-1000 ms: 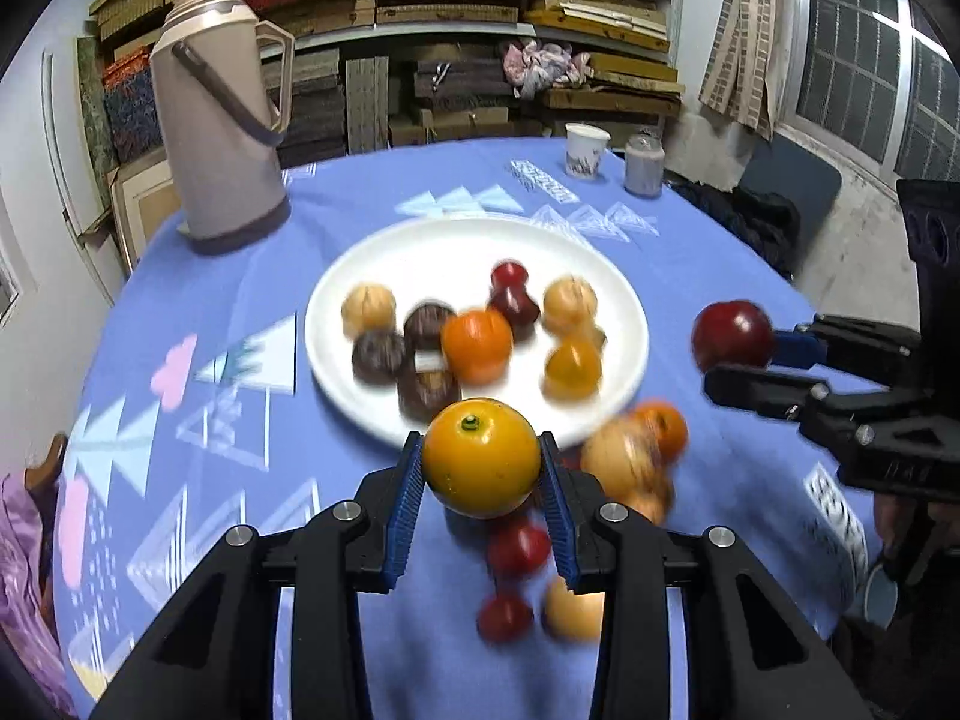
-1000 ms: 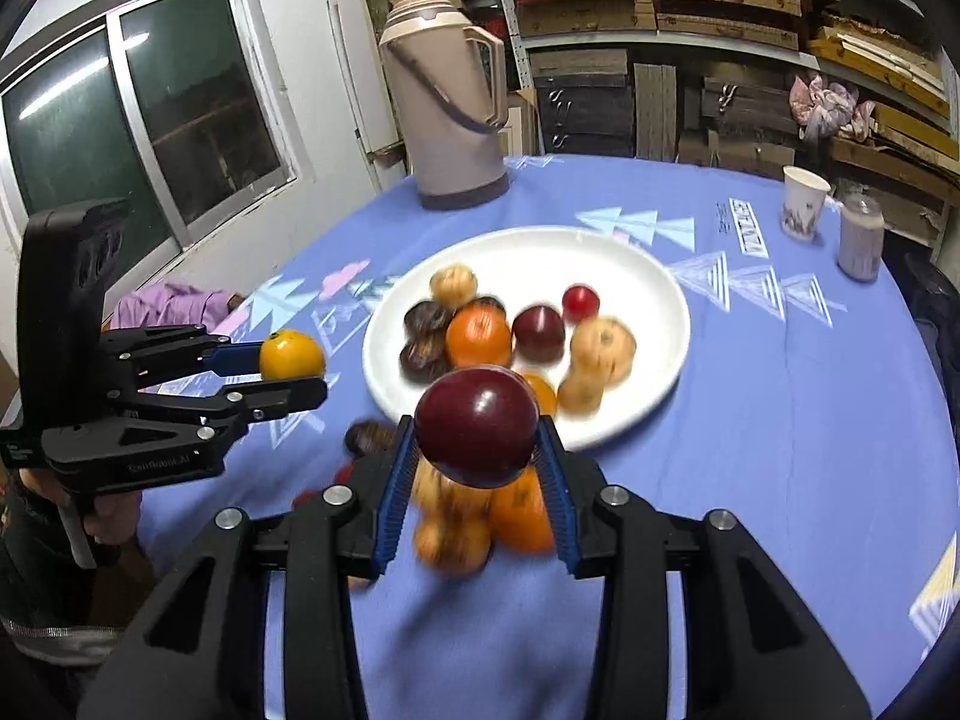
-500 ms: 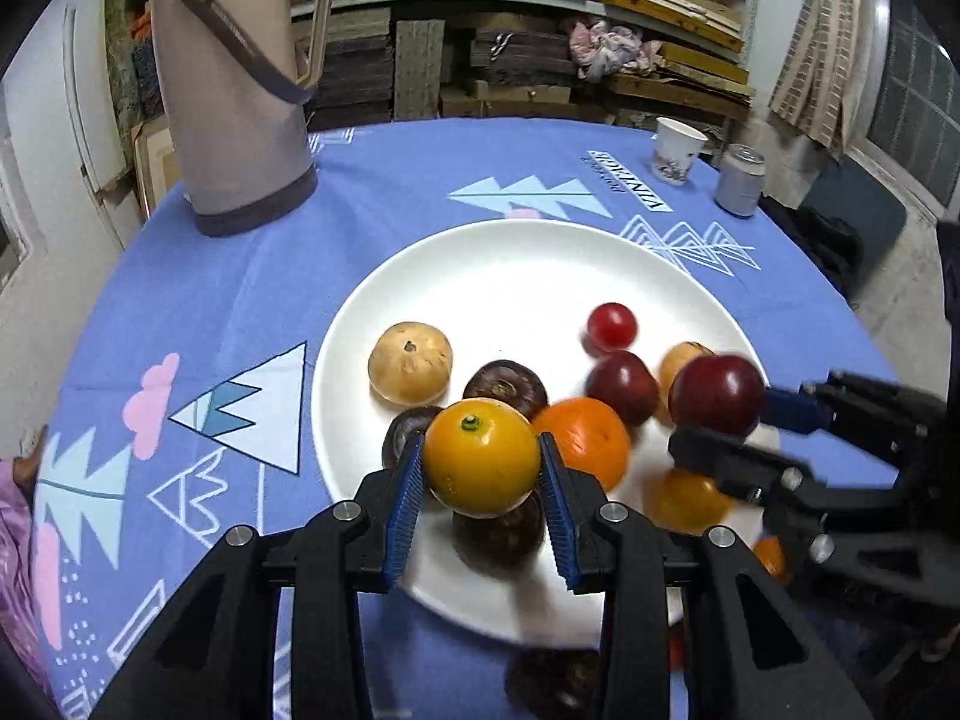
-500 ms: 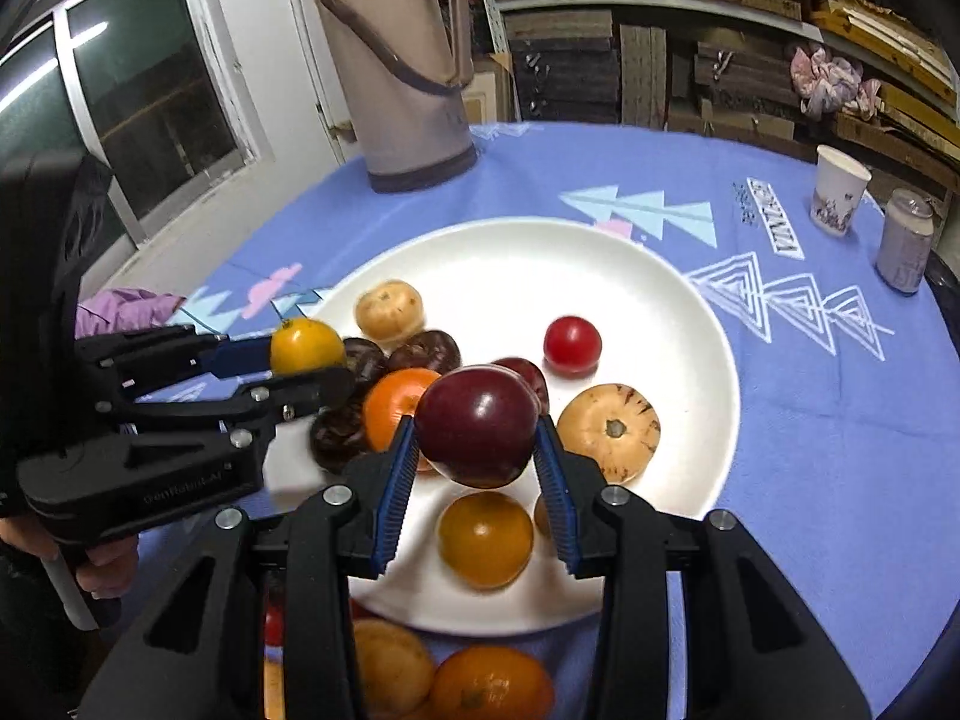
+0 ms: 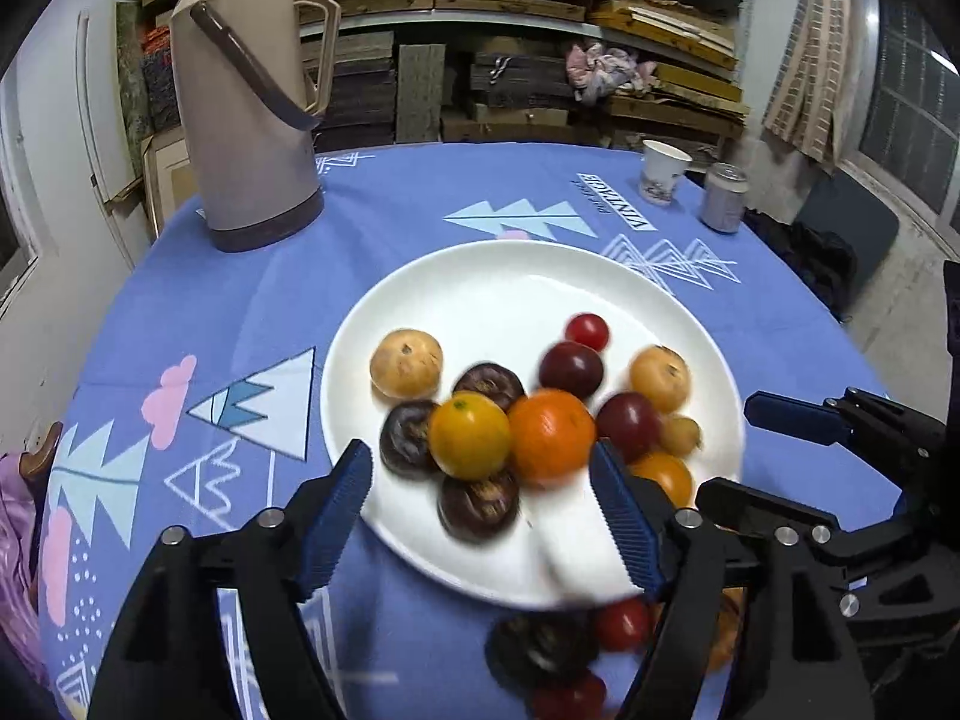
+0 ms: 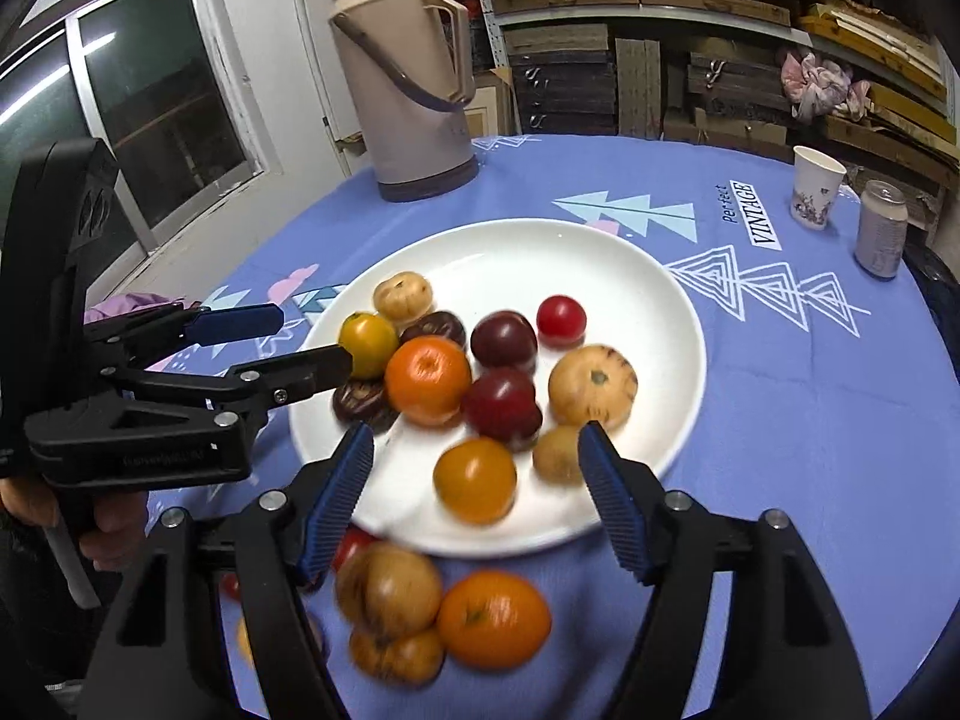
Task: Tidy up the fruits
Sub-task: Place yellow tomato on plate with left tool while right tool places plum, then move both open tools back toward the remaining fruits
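A white plate (image 5: 492, 294) (image 6: 600, 252) holds several fruits. A yellow-orange fruit (image 5: 469, 435) (image 6: 368, 344) lies on its near left part beside an orange (image 5: 552, 432) (image 6: 427, 381). A dark red plum (image 5: 629, 426) (image 6: 503, 405) lies near the plate's middle. My left gripper (image 5: 480, 516) (image 6: 276, 339) is open and empty just in front of the yellow-orange fruit. My right gripper (image 6: 477, 498) (image 5: 774, 450) is open and empty over the plate's near rim. More fruits (image 6: 444, 618) (image 5: 558, 648) lie on the cloth before the plate.
A tall beige thermos (image 5: 252, 102) (image 6: 408, 72) stands at the back left of the blue tablecloth (image 5: 384, 204). A paper cup (image 5: 663, 171) (image 6: 813, 186) and a can (image 5: 726, 198) (image 6: 882, 228) stand at the back right. Shelves of stacked boards stand behind the table.
Both grippers moved over the plate and opened. The yellow-orange fruit left the left gripper and the dark red plum left the right gripper; both now lie on the plate.
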### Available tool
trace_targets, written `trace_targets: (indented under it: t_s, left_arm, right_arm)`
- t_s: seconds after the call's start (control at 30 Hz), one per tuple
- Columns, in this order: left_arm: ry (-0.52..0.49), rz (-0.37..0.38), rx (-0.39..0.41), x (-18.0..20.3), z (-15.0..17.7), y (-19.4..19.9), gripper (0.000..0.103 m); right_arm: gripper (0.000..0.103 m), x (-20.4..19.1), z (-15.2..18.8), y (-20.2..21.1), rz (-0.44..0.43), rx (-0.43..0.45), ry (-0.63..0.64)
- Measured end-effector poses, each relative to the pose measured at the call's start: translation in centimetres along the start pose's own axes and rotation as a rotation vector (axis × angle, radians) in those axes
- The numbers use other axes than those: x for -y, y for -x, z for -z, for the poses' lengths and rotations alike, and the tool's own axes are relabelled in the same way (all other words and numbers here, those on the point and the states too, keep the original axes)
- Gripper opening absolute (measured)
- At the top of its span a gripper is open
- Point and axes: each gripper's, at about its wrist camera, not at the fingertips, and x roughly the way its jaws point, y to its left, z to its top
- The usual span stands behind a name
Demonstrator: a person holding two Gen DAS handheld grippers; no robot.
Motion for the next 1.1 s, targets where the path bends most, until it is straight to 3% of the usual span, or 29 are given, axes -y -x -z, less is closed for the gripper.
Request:
trace_targets:
  t_s: [0.13, 0.2, 0.27, 0.37, 0.43, 0.5, 0.6, 0.7, 0.8, 0.9, 1.0, 1.1]
  left_arm:
    - [0.003, -0.016, 0.006, 0.6, 1.8, 1.7, 0.092]
    - [0.027, -0.031, 0.016, 0.4, 2.9, 2.5, 0.098]
    - [0.054, -0.028, 0.005, 0.1, 4.1, 3.1, 0.099]
    - [0.091, -0.043, -0.016, -0.4, 5.9, 3.8, 0.099]
    - [0.143, -0.058, -0.034, -0.9, 7.6, 4.3, 0.099]
    - [0.181, -0.077, -0.065, -1.5, 8.6, 4.3, 0.099]
    - [0.221, -0.098, -0.092, -2.4, 9.6, 4.4, 0.099]
    - [0.226, -0.081, -0.008, -2.8, 10.4, 6.0, 0.099]
    - [0.187, -0.106, 0.090, -2.4, 11.0, 7.5, 0.099]
    - [0.180, -0.098, 0.138, -2.0, 11.6, 8.3, 0.099]
    - [0.190, -0.086, 0.121, -1.8, 11.7, 8.2, 0.099]
    - [0.117, -0.077, 0.032, -1.0, 11.3, 7.0, 0.099]
  right_arm:
    - [0.094, 0.0, 2.0, 2.4, 0.030, 0.041, -0.029]
    - [0.096, -0.1, 2.9, 3.5, 0.047, 0.048, -0.049]
    - [0.098, 0.0, 3.8, 4.4, 0.076, 0.057, -0.074]
    - [0.098, -0.2, 5.5, 6.1, 0.196, 0.111, -0.120]
    - [0.098, -0.3, 6.8, 7.7, 0.185, 0.181, -0.136]
    - [0.098, -0.2, 7.5, 8.5, 0.155, 0.196, -0.136]
    - [0.098, -0.1, 8.1, 8.3, 0.125, 0.160, -0.162]
    - [0.098, -0.1, 9.1, 7.6, 0.060, 0.128, -0.197]
    - [0.098, -0.9, 9.7, 7.2, 0.072, 0.114, -0.160]
    - [0.098, -2.1, 10.5, 6.2, 0.086, 0.063, -0.127]
    - [0.098, -3.4, 10.8, 5.1, 0.098, -0.002, -0.042]
    - [0.098, -4.0, 10.8, 4.9, 0.162, -0.005, 0.001]
